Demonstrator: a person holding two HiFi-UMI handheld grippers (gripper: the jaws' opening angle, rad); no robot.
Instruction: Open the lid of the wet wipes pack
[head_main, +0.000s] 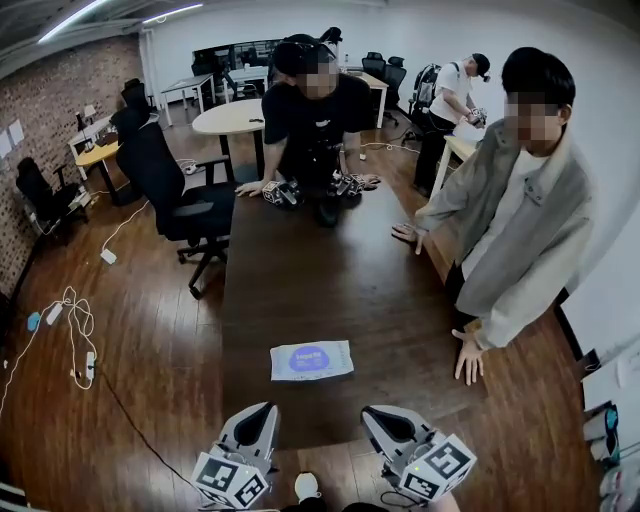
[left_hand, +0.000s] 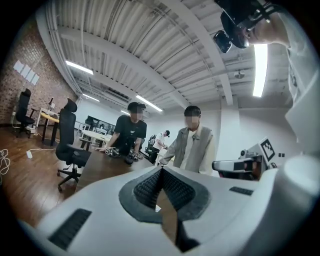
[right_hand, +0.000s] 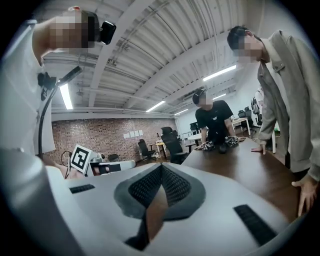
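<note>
The wet wipes pack (head_main: 311, 360), white with a blue-violet oval lid, lies flat on the dark wooden table (head_main: 320, 270), not far from its near edge. My left gripper (head_main: 268, 408) hovers at that edge, just short of the pack's left corner, with its jaws together and empty. To the pack's right, my right gripper (head_main: 368, 412) is also shut on nothing. In the left gripper view the left gripper (left_hand: 161, 172) shows ribbed pads meeting at the tip. The right gripper (right_hand: 161, 169) looks the same in its own view. Neither gripper view shows the pack.
A person in black (head_main: 310, 110) leans on the table's far end beside some dark gear (head_main: 285, 193). A person in a grey jacket (head_main: 520, 220) stands at the right edge, both hands on the table. A black office chair (head_main: 175, 190) and floor cables (head_main: 75, 330) are on the left.
</note>
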